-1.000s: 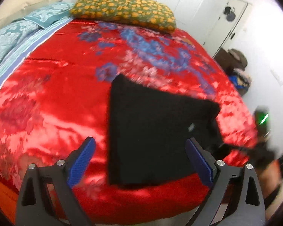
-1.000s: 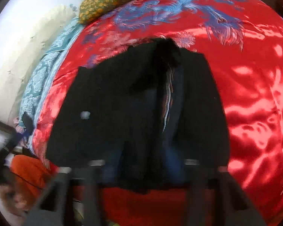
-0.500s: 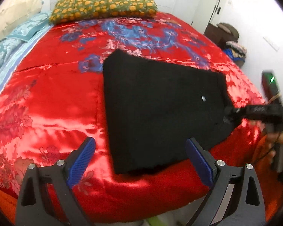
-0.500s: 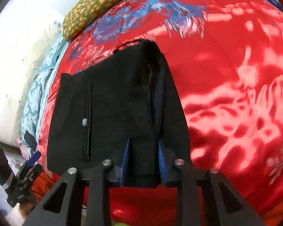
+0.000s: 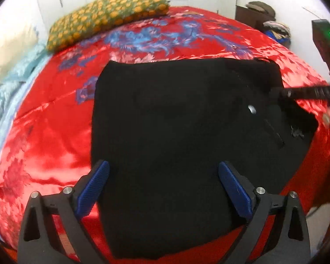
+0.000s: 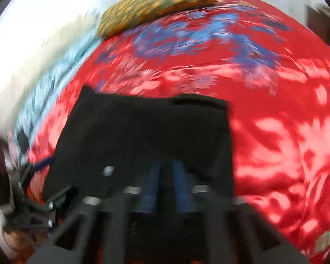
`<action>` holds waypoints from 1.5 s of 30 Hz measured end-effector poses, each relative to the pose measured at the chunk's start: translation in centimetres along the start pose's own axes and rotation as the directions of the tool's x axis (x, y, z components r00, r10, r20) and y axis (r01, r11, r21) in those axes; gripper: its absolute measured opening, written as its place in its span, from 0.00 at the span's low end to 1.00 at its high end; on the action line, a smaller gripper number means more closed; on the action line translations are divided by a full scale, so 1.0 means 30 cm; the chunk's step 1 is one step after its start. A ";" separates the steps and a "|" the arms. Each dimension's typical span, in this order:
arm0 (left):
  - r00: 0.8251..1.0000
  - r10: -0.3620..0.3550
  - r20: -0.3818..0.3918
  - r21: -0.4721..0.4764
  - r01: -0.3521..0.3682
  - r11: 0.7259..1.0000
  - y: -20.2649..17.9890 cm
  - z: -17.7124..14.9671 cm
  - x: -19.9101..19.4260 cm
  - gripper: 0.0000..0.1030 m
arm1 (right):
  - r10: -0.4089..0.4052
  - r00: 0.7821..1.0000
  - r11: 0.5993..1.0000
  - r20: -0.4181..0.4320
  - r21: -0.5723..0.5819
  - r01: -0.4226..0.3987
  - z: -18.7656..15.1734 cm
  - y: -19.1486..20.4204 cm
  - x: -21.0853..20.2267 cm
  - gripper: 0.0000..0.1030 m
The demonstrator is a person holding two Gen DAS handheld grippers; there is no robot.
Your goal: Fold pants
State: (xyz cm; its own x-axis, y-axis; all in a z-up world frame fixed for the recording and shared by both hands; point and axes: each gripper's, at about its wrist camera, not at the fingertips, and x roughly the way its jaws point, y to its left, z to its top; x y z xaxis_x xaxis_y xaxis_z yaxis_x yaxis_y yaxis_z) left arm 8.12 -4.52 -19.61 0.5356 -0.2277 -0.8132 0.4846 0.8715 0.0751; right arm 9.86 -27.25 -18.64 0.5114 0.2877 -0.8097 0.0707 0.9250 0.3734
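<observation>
Black pants (image 5: 176, 121) lie folded flat on the red satin bedspread (image 5: 50, 136), with a silver button (image 5: 252, 109) near the right end. My left gripper (image 5: 165, 176) hangs open just above the near edge, its blue pads (image 5: 94, 187) spread wide over the cloth. The right gripper (image 6: 166, 176) has its jaws closing, the blue pads almost together with black fabric pinched between them at the pants' (image 6: 147, 132) near edge. In the left wrist view the right gripper (image 5: 277, 93) reaches in from the right to the waist end.
A green and orange patterned pillow (image 5: 107, 15) lies at the head of the bed. Light blue bedding (image 5: 4, 101) runs along the left side. A dark cabinet with clothes (image 5: 261, 15) stands by the far right wall. The bed's near edge drops off just below the pants.
My left gripper has come down and closer over the pants and rolled. The right gripper's pads have drawn together on the fabric, and the raised fold in the pants has flattened.
</observation>
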 end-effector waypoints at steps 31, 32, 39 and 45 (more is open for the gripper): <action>0.973 -0.101 -0.207 -0.231 0.052 0.971 0.111 -0.006 0.075 1.00 | -0.138 0.983 0.963 -0.118 -0.247 0.106 -0.177 0.107 -0.110 0.50; 0.977 -0.095 -0.193 -0.240 0.047 0.970 0.109 -0.016 0.052 0.99 | -0.141 0.983 0.966 -0.115 -0.234 0.111 -0.181 0.101 -0.135 0.51; 0.994 -0.034 -0.105 -0.224 0.010 0.974 0.102 -0.009 -0.120 0.99 | -0.225 0.974 0.963 0.018 -0.146 0.225 -0.237 0.080 -0.297 0.69; 0.994 0.004 -0.110 -0.188 -0.024 0.982 0.075 -0.017 -0.157 0.99 | -0.241 0.961 0.955 0.135 -0.147 0.260 -0.228 0.136 -0.362 0.90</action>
State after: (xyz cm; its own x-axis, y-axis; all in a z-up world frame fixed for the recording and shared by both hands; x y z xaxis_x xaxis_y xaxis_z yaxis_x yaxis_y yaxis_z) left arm 6.35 -1.28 -15.91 0.4582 -0.1755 -0.8713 0.3324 0.9430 -0.0151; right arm -1.27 -24.89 -11.42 0.5899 0.0205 -0.8072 0.0746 0.9940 0.0798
